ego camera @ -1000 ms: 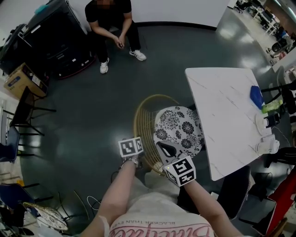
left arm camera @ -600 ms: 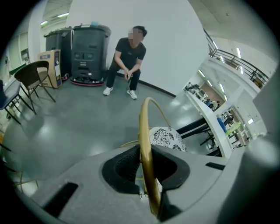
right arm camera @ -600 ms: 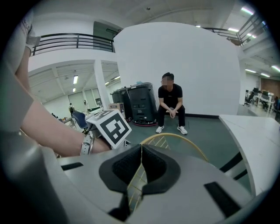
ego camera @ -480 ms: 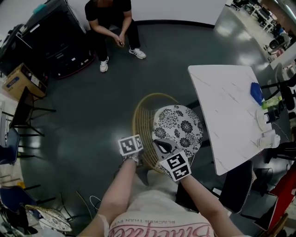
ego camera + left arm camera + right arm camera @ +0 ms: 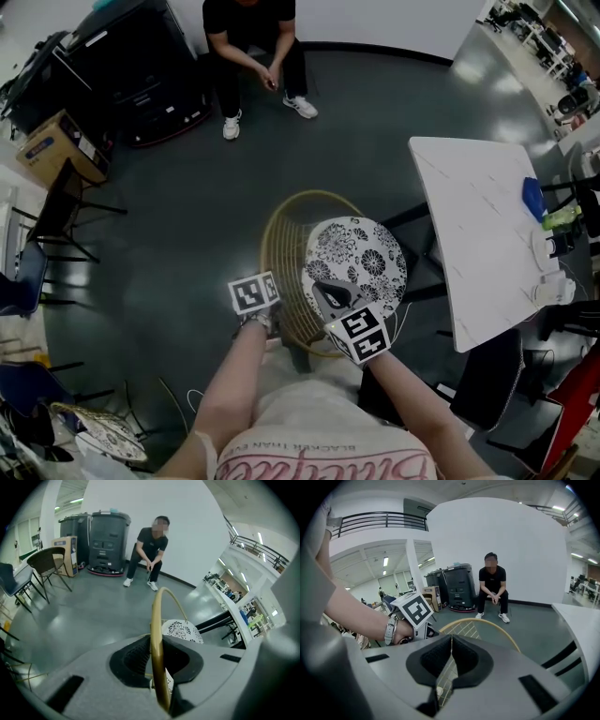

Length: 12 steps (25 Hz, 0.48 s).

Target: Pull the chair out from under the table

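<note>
My forearms reach forward and down, side by side. My left gripper (image 5: 157,667) is clamped on the chair's (image 5: 281,234) gold hoop rim (image 5: 157,620). My right gripper (image 5: 451,660) pinches its thin wire backrest (image 5: 461,630). The chair, with its round floral cushion (image 5: 361,258), stands on the dark floor (image 5: 187,216) just beside the white table (image 5: 478,216).

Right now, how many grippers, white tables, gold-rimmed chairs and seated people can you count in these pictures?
Grippers: 2, the left gripper and the right gripper, both shut on the chair
White table: 1
Gold-rimmed chair: 1
Seated person: 1
Total: 5
</note>
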{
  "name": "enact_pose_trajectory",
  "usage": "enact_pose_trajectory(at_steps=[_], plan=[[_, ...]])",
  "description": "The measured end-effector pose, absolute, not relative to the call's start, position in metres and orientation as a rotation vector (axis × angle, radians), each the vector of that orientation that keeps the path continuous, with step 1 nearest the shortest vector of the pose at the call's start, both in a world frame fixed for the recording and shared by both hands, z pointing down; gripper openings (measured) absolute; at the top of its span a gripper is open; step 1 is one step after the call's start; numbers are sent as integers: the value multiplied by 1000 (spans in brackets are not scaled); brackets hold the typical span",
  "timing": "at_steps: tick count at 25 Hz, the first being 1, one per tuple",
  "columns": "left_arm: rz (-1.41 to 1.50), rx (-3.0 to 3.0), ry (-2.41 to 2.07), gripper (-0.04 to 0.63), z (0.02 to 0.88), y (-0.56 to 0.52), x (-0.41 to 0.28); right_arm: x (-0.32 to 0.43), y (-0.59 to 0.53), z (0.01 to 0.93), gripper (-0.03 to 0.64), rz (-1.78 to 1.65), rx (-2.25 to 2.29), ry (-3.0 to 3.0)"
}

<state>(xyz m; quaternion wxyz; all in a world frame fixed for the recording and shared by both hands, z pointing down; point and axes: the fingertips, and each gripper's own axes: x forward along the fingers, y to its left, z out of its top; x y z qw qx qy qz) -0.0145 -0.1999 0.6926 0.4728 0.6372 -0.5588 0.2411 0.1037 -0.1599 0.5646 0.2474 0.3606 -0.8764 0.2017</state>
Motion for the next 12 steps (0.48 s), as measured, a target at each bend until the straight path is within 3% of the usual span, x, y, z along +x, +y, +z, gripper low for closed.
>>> enact_pose_trajectory(at_steps=[12], plan=[[596,1540,-1419,52,688,-200,-126,32,-150,565,6,534,934,-2402]])
